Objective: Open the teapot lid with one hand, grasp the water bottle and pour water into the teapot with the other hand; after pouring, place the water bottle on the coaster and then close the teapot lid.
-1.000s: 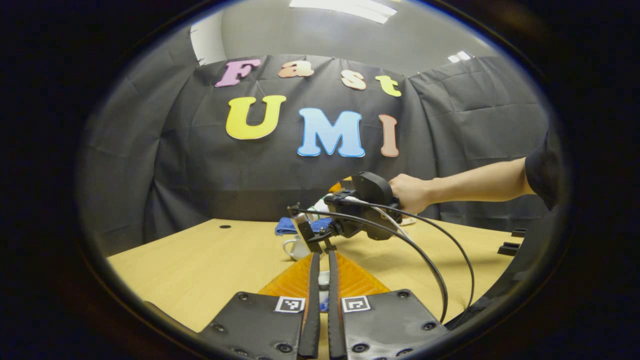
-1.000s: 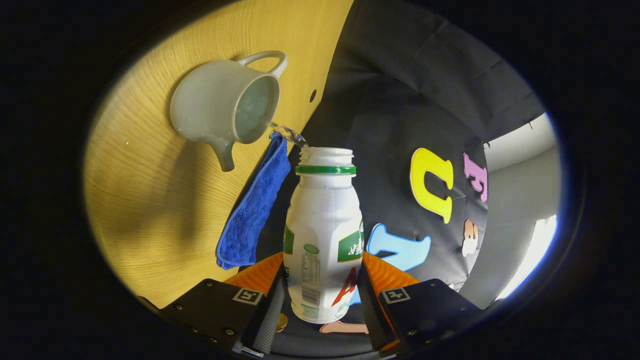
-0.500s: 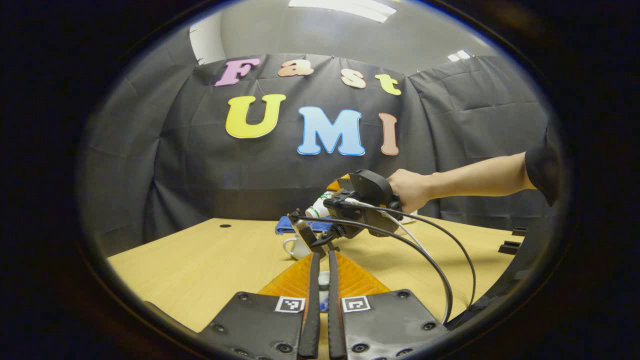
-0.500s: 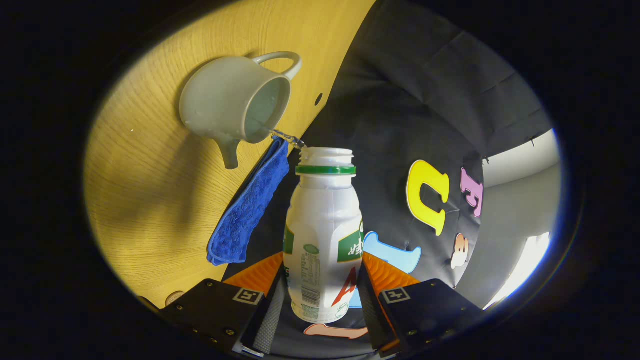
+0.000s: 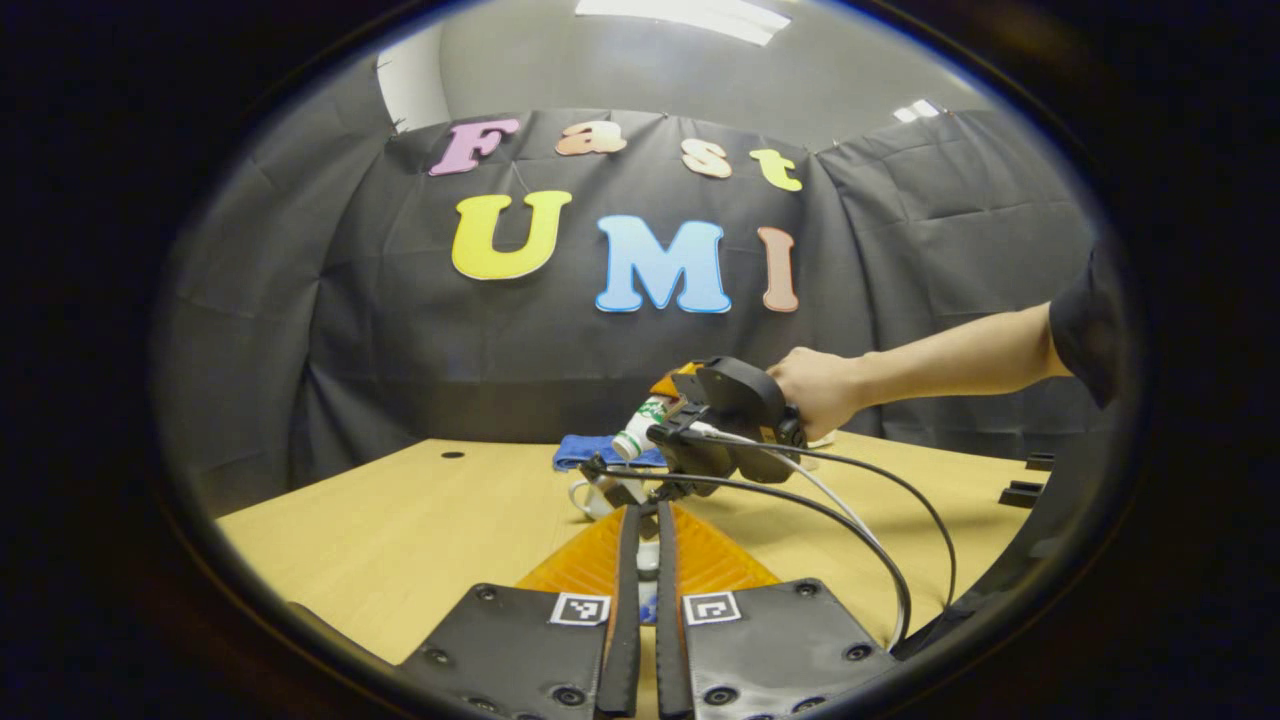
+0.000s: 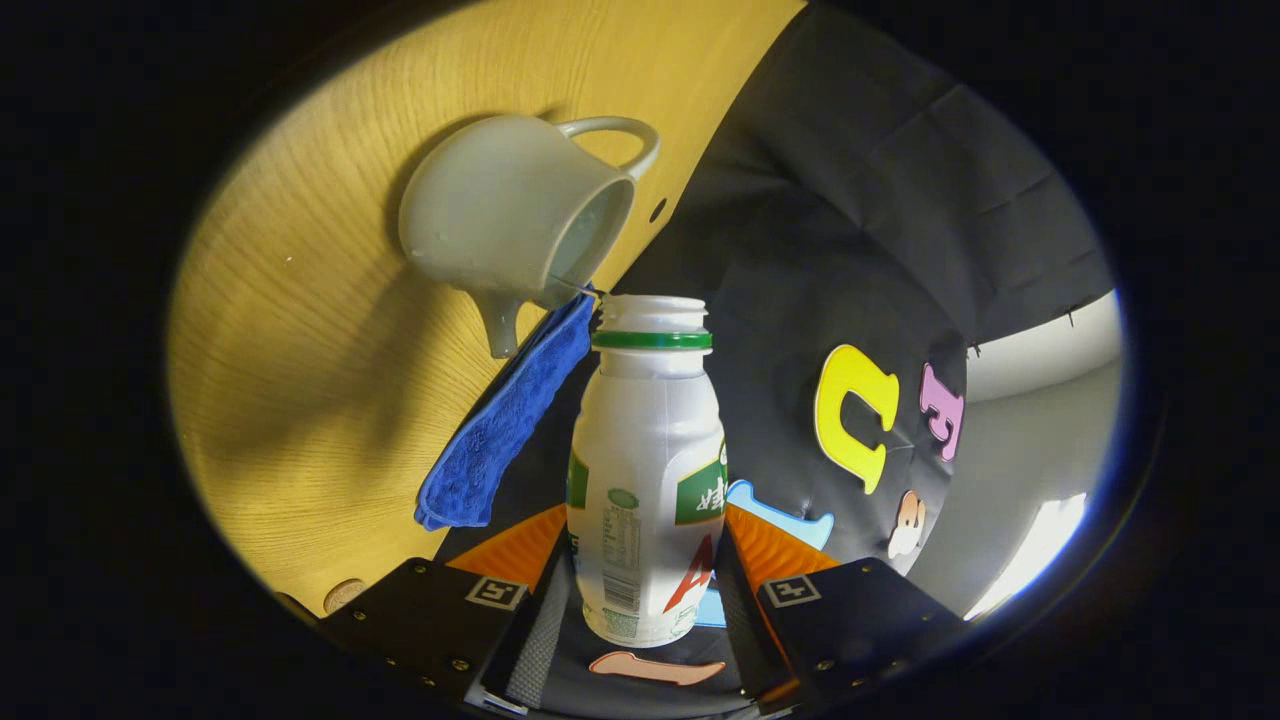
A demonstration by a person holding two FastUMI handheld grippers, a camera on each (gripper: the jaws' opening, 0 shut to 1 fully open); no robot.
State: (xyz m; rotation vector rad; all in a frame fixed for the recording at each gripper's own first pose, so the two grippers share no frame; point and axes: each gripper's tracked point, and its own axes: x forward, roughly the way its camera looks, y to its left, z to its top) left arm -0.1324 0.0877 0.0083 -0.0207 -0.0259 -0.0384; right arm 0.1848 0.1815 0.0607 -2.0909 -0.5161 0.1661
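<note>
My right gripper (image 6: 648, 535) is shut on the white water bottle (image 6: 645, 450), which has a green neck ring and no cap. The bottle is tipped towards the open white teapot (image 6: 510, 215), and a thin stream of water (image 6: 572, 287) runs from its mouth into the pot. In the left gripper view the same bottle (image 5: 638, 430) points down-left over the teapot (image 5: 590, 497), held by the right gripper (image 5: 655, 412) and a hand (image 5: 815, 392). My left gripper (image 5: 645, 512) hangs in front of the pot. Its fingers are almost together on a small white piece, apparently the teapot lid (image 5: 648, 558).
A folded blue cloth (image 6: 500, 425) lies on the wooden table (image 5: 400, 530) behind the teapot. Cables (image 5: 850, 520) loop from the right gripper over the table. Black parts (image 5: 1020, 493) sit at the table's right edge, and a small hole (image 5: 451, 454) at the back left.
The right gripper has sunk lower and swung in its tilt, so the teapot moved right in its view and shows less of its inside. The stream has thinned. The left gripper has held still.
</note>
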